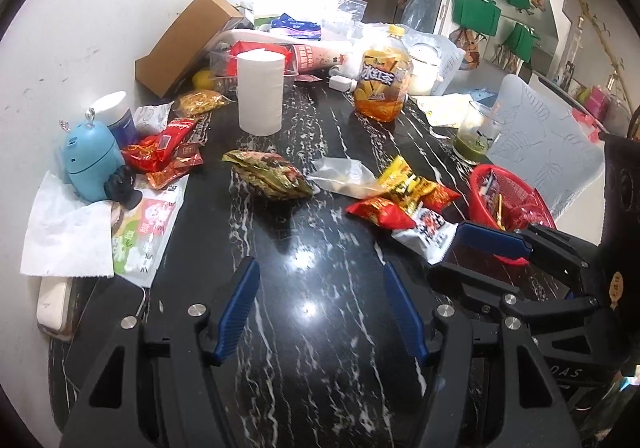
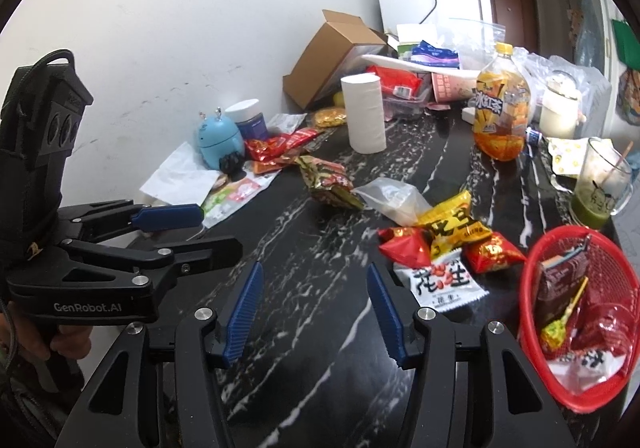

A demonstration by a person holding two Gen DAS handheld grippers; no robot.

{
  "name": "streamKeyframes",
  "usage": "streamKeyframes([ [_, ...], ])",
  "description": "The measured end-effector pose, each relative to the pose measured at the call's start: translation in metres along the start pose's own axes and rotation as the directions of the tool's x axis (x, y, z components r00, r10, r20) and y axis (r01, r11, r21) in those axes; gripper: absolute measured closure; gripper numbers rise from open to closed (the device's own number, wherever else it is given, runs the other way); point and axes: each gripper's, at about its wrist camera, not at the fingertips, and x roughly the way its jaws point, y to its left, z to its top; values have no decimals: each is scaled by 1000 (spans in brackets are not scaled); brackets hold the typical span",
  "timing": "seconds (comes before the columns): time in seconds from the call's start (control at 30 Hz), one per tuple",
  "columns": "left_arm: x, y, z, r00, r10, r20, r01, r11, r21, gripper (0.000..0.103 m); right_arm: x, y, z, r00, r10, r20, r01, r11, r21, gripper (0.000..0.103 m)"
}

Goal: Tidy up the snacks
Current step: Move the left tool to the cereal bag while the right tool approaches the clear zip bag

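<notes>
Both the left gripper (image 1: 322,312) and right gripper (image 2: 316,314) hang part-open and empty above the black table (image 2: 320,232), the snack packets (image 2: 444,248) just ahead-right of the right one, beside the red basket (image 2: 536,360).

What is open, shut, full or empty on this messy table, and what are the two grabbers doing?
left gripper: open, holding nothing.
right gripper: open, holding nothing.
red basket: upright, partly filled with snacks.
cardboard box: flaps open, tilted.
iced tea bottle: upright, capped, part full.
glass mug: upright, green drink low in it.
paper roll: standing on end.
white peanut packet: sealed, lying flat by the basket.
</notes>
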Motion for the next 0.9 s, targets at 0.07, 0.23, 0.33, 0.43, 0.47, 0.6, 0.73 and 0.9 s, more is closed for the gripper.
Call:
streamKeyframes([
  [0.07,4,5,6,1000,-4,1,4,1000,-3,40,9,-1,6,1000,-5,-9,5,1000,-2,49],
  [0.23,25,21,26,1000,17,8,-17,1000,0,40,30,-5,19,999,-17,-40,16,1000,-7,49],
  [0.33,35,31,36,1000,-3,15,3,1000,-24,40,44,-12,29,998,-24,-57,24,1000,-5,44],
  [0.43,43,40,48,1000,0,25,1,999,-44,40,55,-22,40,998,-2,-61,2,1000,14,43],
  [0.47,45,41,52,1000,4,29,-3,999,-48,40,59,-26,44,998,-3,-60,3,1000,13,42],
  [0.6,57,44,68,999,17,43,-15,999,-45,40,73,-34,60,998,-28,-55,27,1000,-13,40],
  [0.73,73,47,84,998,21,58,-19,999,-36,40,88,-46,72,998,-29,-63,28,1000,-8,35],
  [0.9,100,51,99,999,8,45,-7,999,-37,40,109,-61,82,995,-40,-92,40,999,-6,33],
])
